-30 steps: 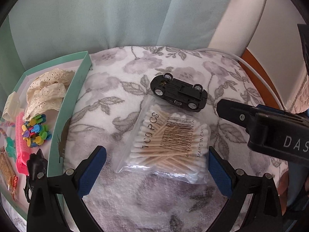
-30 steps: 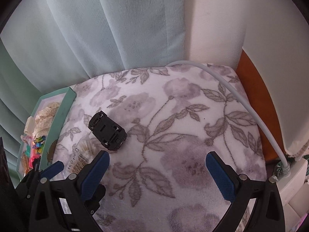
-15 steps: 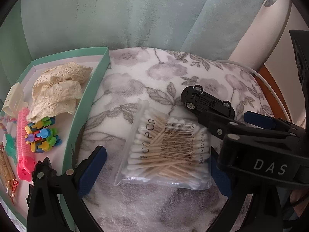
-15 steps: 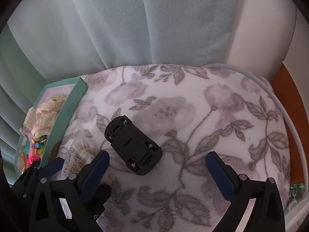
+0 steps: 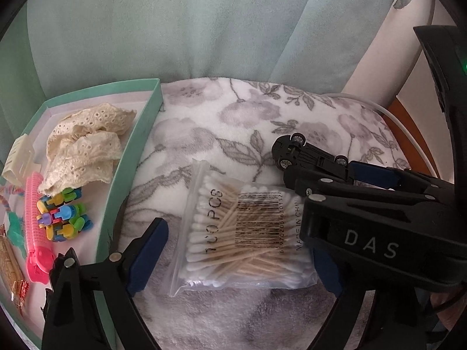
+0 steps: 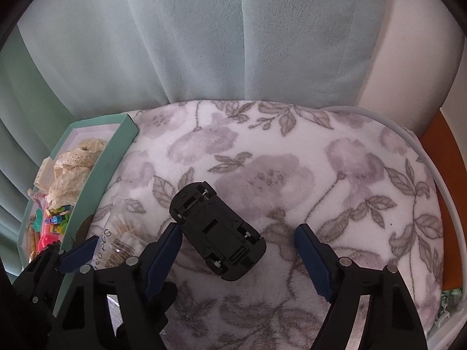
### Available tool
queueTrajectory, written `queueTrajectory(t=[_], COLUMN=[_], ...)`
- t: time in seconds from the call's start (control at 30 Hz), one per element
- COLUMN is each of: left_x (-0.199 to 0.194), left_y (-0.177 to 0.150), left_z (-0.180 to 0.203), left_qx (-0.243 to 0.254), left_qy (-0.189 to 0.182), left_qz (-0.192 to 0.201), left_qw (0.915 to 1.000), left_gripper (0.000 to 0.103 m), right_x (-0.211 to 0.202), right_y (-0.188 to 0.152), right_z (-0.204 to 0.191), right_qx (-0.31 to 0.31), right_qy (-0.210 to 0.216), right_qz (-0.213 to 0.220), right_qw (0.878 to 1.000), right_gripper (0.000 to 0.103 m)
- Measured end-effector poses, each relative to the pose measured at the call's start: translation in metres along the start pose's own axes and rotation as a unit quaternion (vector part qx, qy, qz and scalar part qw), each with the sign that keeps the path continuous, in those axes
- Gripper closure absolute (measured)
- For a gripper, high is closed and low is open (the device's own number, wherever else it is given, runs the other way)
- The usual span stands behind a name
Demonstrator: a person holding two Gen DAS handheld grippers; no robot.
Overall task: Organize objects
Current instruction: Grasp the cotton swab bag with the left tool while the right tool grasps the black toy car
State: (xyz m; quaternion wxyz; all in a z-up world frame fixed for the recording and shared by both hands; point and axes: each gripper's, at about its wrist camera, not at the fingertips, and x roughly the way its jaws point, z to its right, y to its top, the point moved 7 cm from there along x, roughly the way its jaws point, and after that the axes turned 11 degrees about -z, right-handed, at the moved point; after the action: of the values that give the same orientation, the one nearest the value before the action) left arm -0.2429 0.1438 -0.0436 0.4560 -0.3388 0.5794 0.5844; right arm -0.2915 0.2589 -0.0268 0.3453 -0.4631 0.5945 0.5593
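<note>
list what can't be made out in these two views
- Black toy car: upside down, so its top is hidden; left view, the right gripper covers its rear.
- Clear bag of cotton swabs: right view, mostly behind the left gripper.
- Mint green tray: near end cut off.

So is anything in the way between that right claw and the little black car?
Nothing visible. The right gripper is open, and the toy car, lying upside down on the flowered blanket, already sits between its fingers. The bag of cotton swabs lies off to the left.
</note>
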Motion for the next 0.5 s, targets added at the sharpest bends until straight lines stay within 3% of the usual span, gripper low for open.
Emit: queueTrajectory(t=[0.13,0.3,0.5], left_x=[0.0,-0.002,-0.002], left_y=[0.0,-0.001,-0.003], left_z=[0.001,-0.007,-0.009], left_qx=[0.004,-0.008,-0.007], left_qy=[0.004,0.015,0.011], left_qz=[0.0,0.005,0.005], left_qw=[1.0,0.9998,0.9999], left_gripper=[0.012,0.028,0.03], right_x=[0.0,-0.001,-0.003], right_y=[0.001,0.002,0.0], right_z=[-0.003,-0.009,-0.011], right_qx=[-0.003,-0.007,0.0], right_qy=[0.001,0.008,0.007], right_qz=[0.003,0.006,0.003], right_qw=[1.0,1.0,1.0], right_gripper=[0.034,0.05,0.051])
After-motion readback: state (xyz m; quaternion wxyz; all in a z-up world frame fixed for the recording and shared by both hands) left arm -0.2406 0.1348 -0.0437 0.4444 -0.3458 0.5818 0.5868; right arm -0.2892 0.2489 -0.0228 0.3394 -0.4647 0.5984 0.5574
